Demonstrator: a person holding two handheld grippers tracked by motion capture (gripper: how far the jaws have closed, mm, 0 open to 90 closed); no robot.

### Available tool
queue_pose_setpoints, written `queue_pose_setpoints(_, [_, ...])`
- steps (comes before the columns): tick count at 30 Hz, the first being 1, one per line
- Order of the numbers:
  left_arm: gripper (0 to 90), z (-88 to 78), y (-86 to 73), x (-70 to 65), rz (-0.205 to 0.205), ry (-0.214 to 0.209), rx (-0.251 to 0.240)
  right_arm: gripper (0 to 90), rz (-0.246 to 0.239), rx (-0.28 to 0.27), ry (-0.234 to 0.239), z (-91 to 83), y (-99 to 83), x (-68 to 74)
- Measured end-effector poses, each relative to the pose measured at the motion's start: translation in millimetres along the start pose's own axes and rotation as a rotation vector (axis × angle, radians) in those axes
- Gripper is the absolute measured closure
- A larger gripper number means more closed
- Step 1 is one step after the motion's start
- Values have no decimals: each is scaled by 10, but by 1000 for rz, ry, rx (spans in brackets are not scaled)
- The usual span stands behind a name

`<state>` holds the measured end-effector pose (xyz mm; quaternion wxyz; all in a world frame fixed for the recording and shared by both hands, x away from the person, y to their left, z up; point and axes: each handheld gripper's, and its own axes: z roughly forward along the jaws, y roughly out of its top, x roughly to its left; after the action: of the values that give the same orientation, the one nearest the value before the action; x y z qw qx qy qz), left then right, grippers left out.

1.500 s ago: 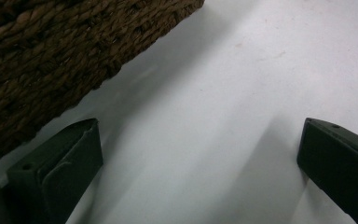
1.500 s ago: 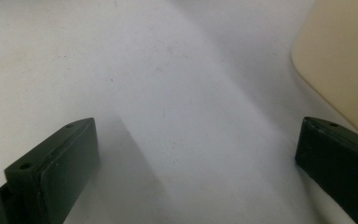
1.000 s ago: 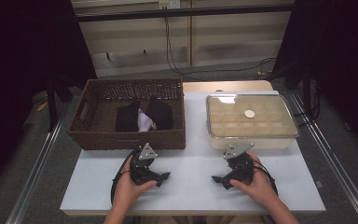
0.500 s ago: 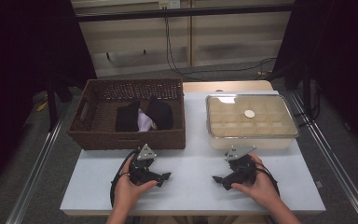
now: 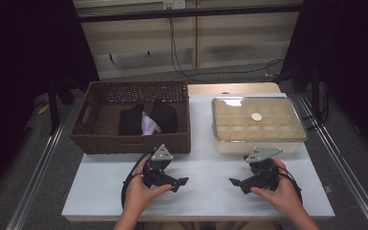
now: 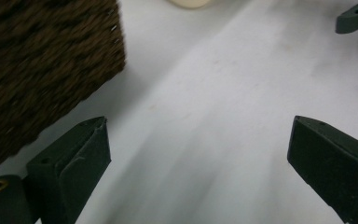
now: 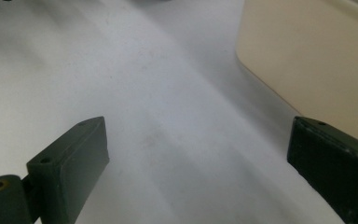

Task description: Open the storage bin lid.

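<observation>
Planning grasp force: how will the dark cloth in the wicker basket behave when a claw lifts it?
The dark cloth lies crumpled and folded, so it is probably floppy and will drape. It looks light. It overlaps a white piece, which might drag along out of the wicker basket.

On the table (image 5: 206,167), basket (image 5: 130,140) sat far left, lidded box (image 5: 257,125) far right, apart. Cloths (image 5: 146,120) lay in the basket. Left gripper (image 5: 172,181) sat before the basket, right gripper (image 5: 242,183) before the box.

Brown wicker basket (image 5: 100,136) and lidded cream box (image 5: 287,141), side by side.
</observation>
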<state>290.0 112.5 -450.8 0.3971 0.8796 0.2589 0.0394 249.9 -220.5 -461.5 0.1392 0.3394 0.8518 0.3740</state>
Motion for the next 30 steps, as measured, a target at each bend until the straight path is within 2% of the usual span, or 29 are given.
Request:
queue_pose_setpoints(4, [56,9,107,-52,13,-24,2,50,6,0,-15,-105,6,-17])
queue_pose_setpoints(9, [56,27,324,-126,43,-51,3,49,41,-3,-20,-263,20,-76])
queue_pose_setpoints(15, [56,51,579,-167,51,-85,-8,47,85,-18,-34,-437,70,-158])
queue_pose_setpoints(17, [56,64,686,-161,48,-92,-16,49,77,-10,-55,-519,111,-187])
queue_pose_setpoints(18, [57,71,718,-157,36,-90,-15,48,78,-5,-59,-542,124,-197])
queue_pose_setpoints(25, [60,107,898,-121,30,-85,-22,49,76,-10,-87,-671,185,-282])
queue_pose_setpoints(30, [63,151,1048,-94,20,-80,-24,49,92,-13,-102,-768,220,-381])
